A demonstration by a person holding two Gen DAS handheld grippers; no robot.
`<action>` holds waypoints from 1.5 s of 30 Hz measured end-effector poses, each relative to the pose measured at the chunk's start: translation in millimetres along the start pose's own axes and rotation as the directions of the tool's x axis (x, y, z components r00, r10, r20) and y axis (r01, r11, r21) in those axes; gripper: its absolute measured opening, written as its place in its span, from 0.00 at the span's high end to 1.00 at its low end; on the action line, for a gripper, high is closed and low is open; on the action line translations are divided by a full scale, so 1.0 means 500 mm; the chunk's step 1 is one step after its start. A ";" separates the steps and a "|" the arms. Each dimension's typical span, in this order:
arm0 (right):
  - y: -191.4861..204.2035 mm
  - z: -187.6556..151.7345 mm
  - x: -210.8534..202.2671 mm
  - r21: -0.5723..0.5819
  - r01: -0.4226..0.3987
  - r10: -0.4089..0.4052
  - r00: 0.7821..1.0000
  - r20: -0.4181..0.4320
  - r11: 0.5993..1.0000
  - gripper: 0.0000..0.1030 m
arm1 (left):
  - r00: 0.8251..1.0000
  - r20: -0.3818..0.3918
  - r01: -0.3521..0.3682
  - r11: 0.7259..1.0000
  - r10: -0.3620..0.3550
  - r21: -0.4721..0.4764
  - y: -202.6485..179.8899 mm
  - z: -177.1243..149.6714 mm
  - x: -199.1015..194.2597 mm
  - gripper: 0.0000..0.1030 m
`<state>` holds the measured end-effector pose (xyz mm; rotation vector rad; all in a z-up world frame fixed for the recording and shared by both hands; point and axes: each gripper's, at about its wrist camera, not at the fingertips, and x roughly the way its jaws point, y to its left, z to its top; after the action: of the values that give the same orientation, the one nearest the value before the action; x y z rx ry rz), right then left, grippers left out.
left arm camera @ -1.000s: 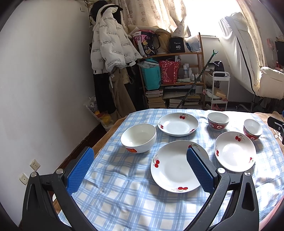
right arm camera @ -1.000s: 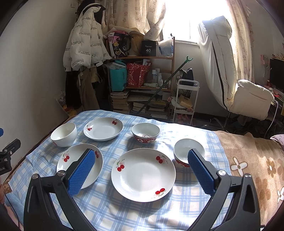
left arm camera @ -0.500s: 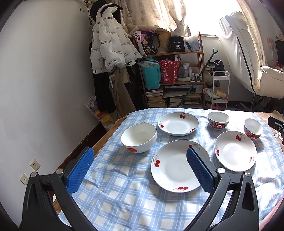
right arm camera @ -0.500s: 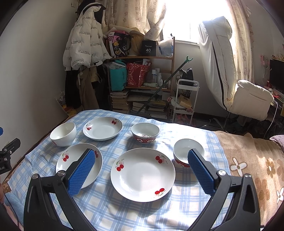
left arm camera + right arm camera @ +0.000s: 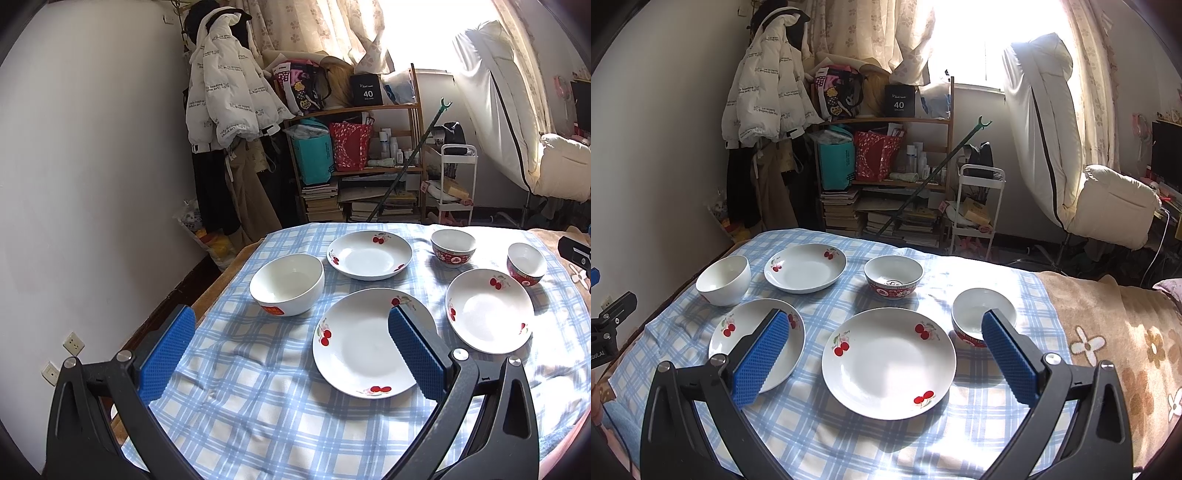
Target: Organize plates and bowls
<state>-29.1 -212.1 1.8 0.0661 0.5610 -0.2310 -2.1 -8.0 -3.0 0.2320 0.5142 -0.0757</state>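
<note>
A: Both your tongs are spread wide and hold nothing: the left gripper [image 5: 291, 354] hangs over the cloth just left of the big cherry plate [image 5: 369, 341], the right gripper [image 5: 886, 354] over the middle plate [image 5: 888, 363].

B: And where is the rest of the crockery?

A: Around that middle plate: a small red bowl [image 5: 975, 314] touching its right edge, a larger red bowl [image 5: 893, 275] behind it, a third plate [image 5: 805, 267] and the white bowl [image 5: 724, 280] behind-left.

B: What's the risk?

A: I'd judge glazed rims slip from your pads. The loose checked tablecloth [image 5: 827, 435] could drag, knocking the small bowl.
</note>
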 end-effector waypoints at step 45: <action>-0.148 0.019 0.241 0.053 0.130 -0.114 0.963 -0.243 0.990 0.00 | 0.926 -0.267 0.302 0.948 -0.266 0.101 -0.296 0.126 0.323 0.01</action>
<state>57.7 -309.4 -54.5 0.1271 0.7995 -0.3654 149.0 -169.0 -59.1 0.3056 0.7945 -0.3713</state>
